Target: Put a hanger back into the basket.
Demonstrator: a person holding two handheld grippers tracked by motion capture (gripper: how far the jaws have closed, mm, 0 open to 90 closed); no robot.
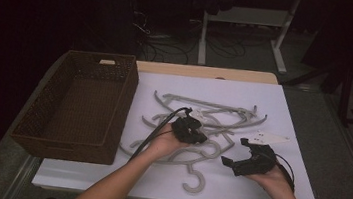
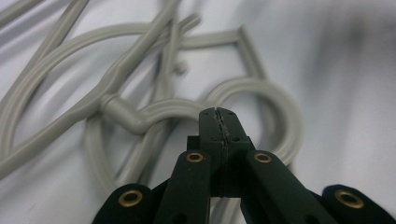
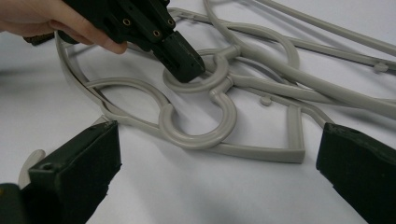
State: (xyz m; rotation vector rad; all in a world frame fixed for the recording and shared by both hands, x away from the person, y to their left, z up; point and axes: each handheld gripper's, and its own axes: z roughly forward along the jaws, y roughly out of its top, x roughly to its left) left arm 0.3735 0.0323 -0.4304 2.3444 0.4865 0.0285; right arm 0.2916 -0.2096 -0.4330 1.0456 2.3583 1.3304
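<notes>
The left gripper (image 3: 184, 60) has its jaws pressed together with nothing between them; their tip hangs over the hook loop of a grey hanger (image 2: 261, 100), just above or on it, contact unclear. In the right gripper view that closed tip sits on the ring of a hook (image 3: 205, 79), with a second hook (image 3: 201, 135) curling just below it. The right gripper (image 1: 251, 158) has its jaws spread wide, empty, low over the white tabletop (image 1: 274, 191) beside the hangers, apart from them.

The hangers (image 1: 212, 118) lie tangled in a pile at the middle of the tabletop, one hook (image 1: 194, 179) pointing toward the near edge. No writing can be read on anything.

A dark woven basket (image 1: 80, 106) stands at the left of the tabletop, just beside the pile, with nothing inside it. Bare white surface lies along the near edge and to the right of the pile; the far edge shows a wooden strip (image 1: 208, 72).
</notes>
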